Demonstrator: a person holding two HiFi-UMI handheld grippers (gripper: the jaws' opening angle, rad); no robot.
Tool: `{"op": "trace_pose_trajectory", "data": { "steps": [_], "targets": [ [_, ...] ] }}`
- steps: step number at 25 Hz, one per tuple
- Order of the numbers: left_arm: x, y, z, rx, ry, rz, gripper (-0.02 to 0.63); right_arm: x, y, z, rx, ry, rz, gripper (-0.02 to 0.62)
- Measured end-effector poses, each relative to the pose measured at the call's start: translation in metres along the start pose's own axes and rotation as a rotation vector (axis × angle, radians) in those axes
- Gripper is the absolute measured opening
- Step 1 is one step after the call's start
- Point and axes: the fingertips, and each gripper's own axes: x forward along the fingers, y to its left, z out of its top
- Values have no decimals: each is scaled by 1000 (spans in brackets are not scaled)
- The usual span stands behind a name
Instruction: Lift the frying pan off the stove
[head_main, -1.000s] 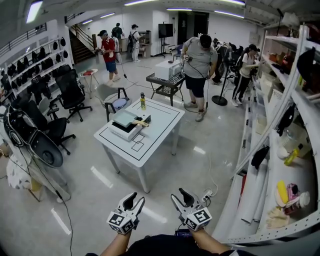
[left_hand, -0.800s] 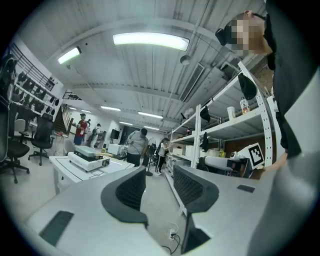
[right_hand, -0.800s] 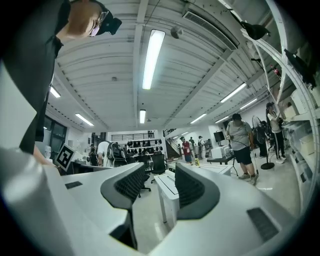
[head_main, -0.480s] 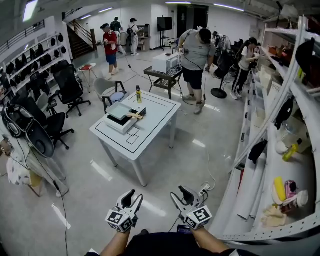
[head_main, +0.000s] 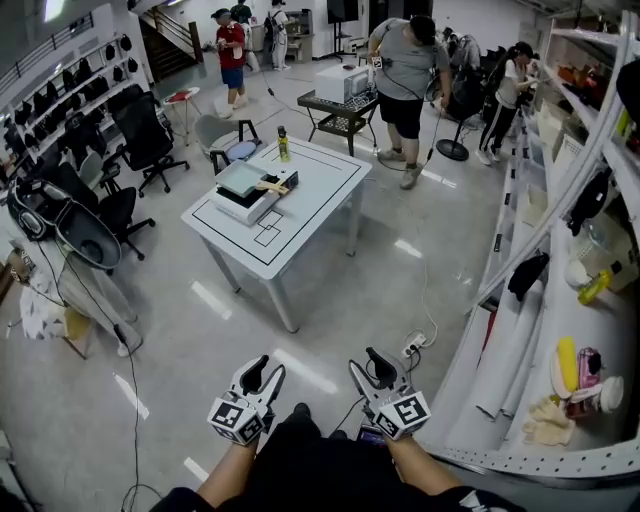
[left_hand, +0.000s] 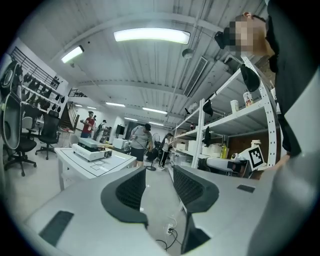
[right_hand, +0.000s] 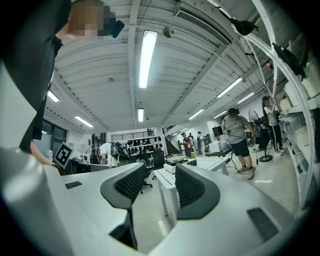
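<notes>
With the left gripper (head_main: 267, 368) and right gripper (head_main: 366, 362) both gaping and empty, well short of the white table (head_main: 310, 200), it is best to walk up facing the handle (head_main: 272, 186) of the frying pan (head_main: 243, 178) on the stove (head_main: 232, 205).

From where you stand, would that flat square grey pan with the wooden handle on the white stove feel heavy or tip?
Probably stiff and fairly light: the flat square grey pan looks shallow, though it is small in view. Gripped by its pale wooden handle alone, it may droop, since the handle juts from one side. Flat, so unlikely to roll.
</notes>
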Motion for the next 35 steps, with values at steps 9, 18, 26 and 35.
{"op": "trace_pose_trajectory", "data": {
  "steps": [9, 18, 26, 35],
  "targets": [
    [44, 39, -12, -20, 40, 26, 173, 32, -48, -5, -8, 21, -24, 186],
    [148, 93, 10, -33, 31, -18, 173, 117, -122, 7, -40, 52, -46, 186],
    [229, 147, 33, 44, 24, -87, 173, 206, -168, 23, -81, 60, -48, 186],
    [310, 168, 36, -16, 34, -152, 173, 241, -236, 42, -100, 58, -119, 186]
  ]
}}
